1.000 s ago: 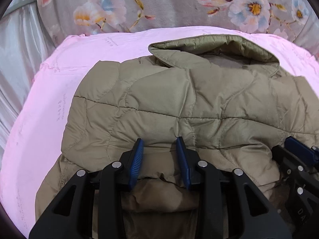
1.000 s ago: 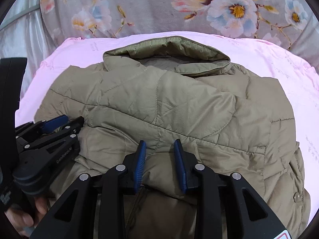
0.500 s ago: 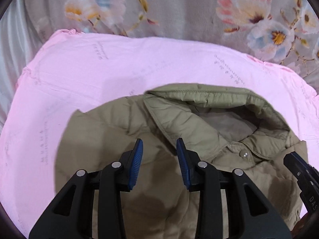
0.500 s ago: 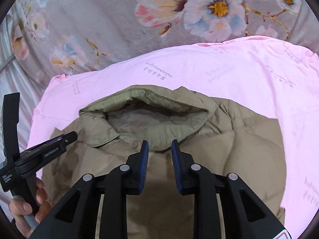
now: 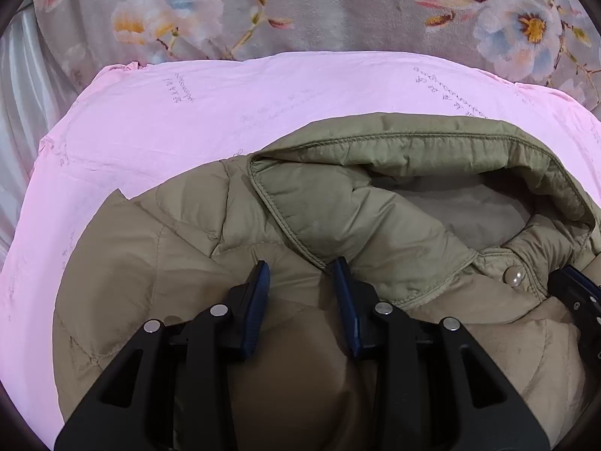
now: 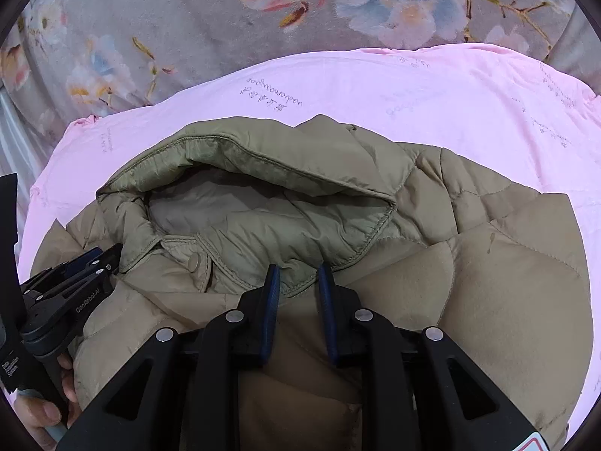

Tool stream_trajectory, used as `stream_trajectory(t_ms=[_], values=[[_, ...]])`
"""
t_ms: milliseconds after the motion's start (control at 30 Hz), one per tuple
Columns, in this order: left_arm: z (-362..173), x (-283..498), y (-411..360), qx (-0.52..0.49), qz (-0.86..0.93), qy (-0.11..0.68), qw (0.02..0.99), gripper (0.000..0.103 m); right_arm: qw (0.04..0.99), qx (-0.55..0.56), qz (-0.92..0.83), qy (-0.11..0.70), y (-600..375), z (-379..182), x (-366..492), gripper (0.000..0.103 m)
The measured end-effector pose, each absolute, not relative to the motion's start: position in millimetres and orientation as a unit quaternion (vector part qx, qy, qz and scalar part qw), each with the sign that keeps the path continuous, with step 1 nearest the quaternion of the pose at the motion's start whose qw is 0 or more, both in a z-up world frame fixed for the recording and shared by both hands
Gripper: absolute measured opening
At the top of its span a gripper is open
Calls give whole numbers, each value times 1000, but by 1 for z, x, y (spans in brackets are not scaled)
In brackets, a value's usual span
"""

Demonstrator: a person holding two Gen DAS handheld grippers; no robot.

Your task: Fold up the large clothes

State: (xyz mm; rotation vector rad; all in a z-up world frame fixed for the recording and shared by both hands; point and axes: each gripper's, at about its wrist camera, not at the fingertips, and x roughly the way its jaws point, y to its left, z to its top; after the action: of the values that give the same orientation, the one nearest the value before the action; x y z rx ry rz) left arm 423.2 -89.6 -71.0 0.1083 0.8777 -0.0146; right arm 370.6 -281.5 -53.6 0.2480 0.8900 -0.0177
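Item: quilted olive jacket [image 5: 188, 263], lying on a pink sheet [image 5: 188, 120] over a bed, floral blanket [image 5: 338, 7] beyond it. Landmark — the collar [image 5: 413, 150].

Left hand-held gripper [image 5: 300, 274]: just below the collar's left flap, fingers parted about a finger-width, padded cloth lying under and between them. No pinch is visible; whether any fabric is caught cannot be told.

Right hand-held gripper [image 6: 296, 278]: just below the collar's right flap tip, jaws narrowly apart over the flap's edge; same doubt about a hold. The snap button [image 6: 194, 262] sits left of it, below the collar opening.

Step, as judged: bringing the lower part up to the collar and setting the fold. To do it well — lay both sides level against the collar line, release evenly, then press the puffy cloth flat so it does not spring back.

Change from a second ago: both views then showed the whole jacket back from farther off, collar far away; now the collar fills the view and both grippers have come up to it, with gaps about as before.
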Motion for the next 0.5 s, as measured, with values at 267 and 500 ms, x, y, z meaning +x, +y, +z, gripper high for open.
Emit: stream_trajectory(t_ms=[267, 500], values=[[-44, 426, -39, -108, -99, 446, 883, 71, 864, 297, 72, 399, -320, -23, 362, 49], [-36, 485, -12, -281, -134, 494, 811, 80, 795, 464, 85, 381, -345, -37, 392, 65]])
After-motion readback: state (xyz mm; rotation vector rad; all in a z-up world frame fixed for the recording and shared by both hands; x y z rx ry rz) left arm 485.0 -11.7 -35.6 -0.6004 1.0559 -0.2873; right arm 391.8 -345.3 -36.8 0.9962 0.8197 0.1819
